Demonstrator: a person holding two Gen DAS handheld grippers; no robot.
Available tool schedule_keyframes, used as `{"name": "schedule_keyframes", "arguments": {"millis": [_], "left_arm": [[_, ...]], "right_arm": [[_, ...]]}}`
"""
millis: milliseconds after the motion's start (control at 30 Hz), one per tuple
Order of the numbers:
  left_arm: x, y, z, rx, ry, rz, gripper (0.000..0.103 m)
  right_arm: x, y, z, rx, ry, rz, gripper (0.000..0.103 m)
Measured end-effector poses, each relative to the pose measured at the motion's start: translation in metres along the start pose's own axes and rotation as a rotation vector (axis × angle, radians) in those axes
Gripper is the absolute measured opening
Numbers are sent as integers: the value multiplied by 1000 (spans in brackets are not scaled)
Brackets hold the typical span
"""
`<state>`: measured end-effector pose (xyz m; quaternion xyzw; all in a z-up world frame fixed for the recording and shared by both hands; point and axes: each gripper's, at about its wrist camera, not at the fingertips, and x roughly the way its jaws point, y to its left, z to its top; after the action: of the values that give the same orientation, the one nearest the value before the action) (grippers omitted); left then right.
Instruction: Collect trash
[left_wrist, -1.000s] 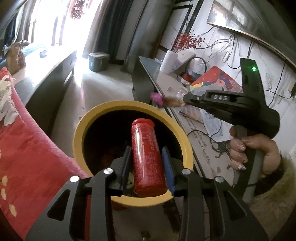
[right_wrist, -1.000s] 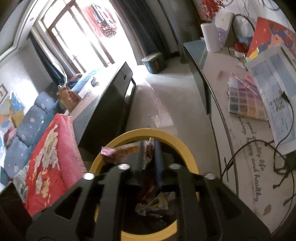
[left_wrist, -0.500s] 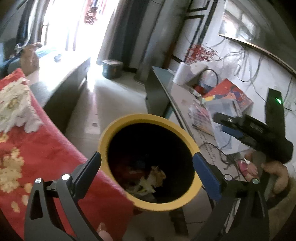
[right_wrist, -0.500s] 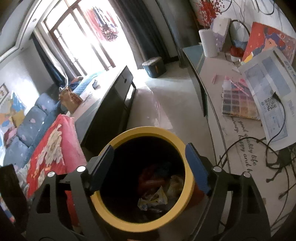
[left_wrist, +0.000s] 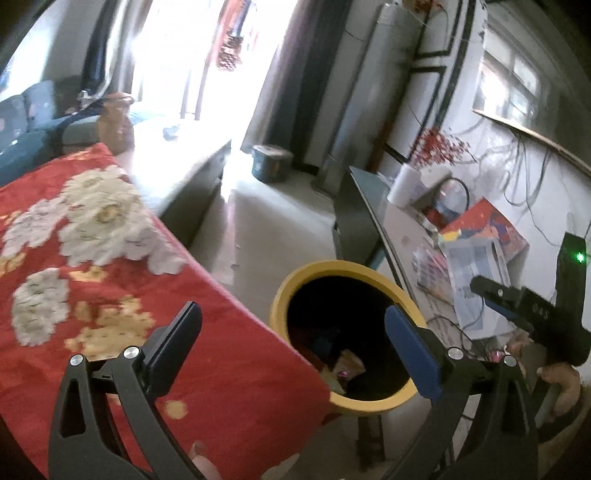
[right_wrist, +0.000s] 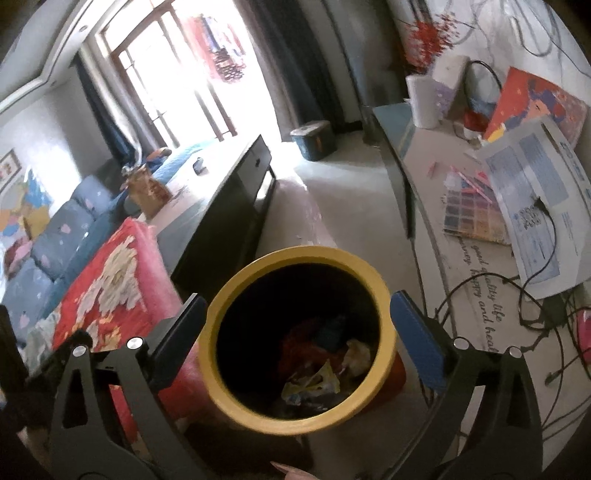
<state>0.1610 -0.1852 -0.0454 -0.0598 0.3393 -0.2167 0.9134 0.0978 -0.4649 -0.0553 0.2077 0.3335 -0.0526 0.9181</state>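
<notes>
A yellow-rimmed bin (left_wrist: 373, 403) with a dark inside stands between a red flowered blanket and a table; it also shows in the right wrist view (right_wrist: 229, 387). Wrappers and other trash (right_wrist: 321, 373) lie at its bottom. My left gripper (left_wrist: 295, 347) is open and empty, above the blanket's edge and the bin's left side. My right gripper (right_wrist: 295, 332) is open and empty, its fingers spread to either side of the bin's mouth. The right gripper's body (left_wrist: 532, 317) shows at the right in the left wrist view.
A red flowered blanket (left_wrist: 92, 277) lies left of the bin. A table (right_wrist: 461, 280) on the right holds papers, a colour chart, cables and a paper roll. A dark low cabinet (right_wrist: 229, 206) and a small bin (right_wrist: 314, 138) stand farther back on the floor.
Both grippers opened: the left let go of a red can, the right a snack wrapper, both now in the bin. The left gripper then swung left over the blanket.
</notes>
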Motion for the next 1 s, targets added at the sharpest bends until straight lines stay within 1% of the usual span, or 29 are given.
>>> {"name": "schedule_keyframes", "arguments": {"millis": [200, 433, 533, 633, 767, 867, 1000], "left_arm": [[-35, 23, 0, -30, -49, 70, 96], [-72, 52, -8, -63, -92, 153, 96], [-86, 61, -12, -62, -110, 192, 96], [-98, 66, -16, -62, -119, 214, 96], [-117, 71, -25, -54, -149, 258, 96], [-131, 71, -32, -32, -188, 302, 96], [-151, 74, -41, -32, -240, 330, 97]], "right_arm": [[-6, 38, -8, -87, 14, 50, 92], [-18, 87, -21, -188, -2, 105, 92], [-23, 106, -32, -217, -9, 121, 92], [-27, 123, -45, -250, -13, 134, 92], [-39, 145, -63, -310, -74, 157, 92], [-49, 159, -74, -341, -146, 158, 92], [-61, 170, -88, -376, -247, 170, 92]]}}
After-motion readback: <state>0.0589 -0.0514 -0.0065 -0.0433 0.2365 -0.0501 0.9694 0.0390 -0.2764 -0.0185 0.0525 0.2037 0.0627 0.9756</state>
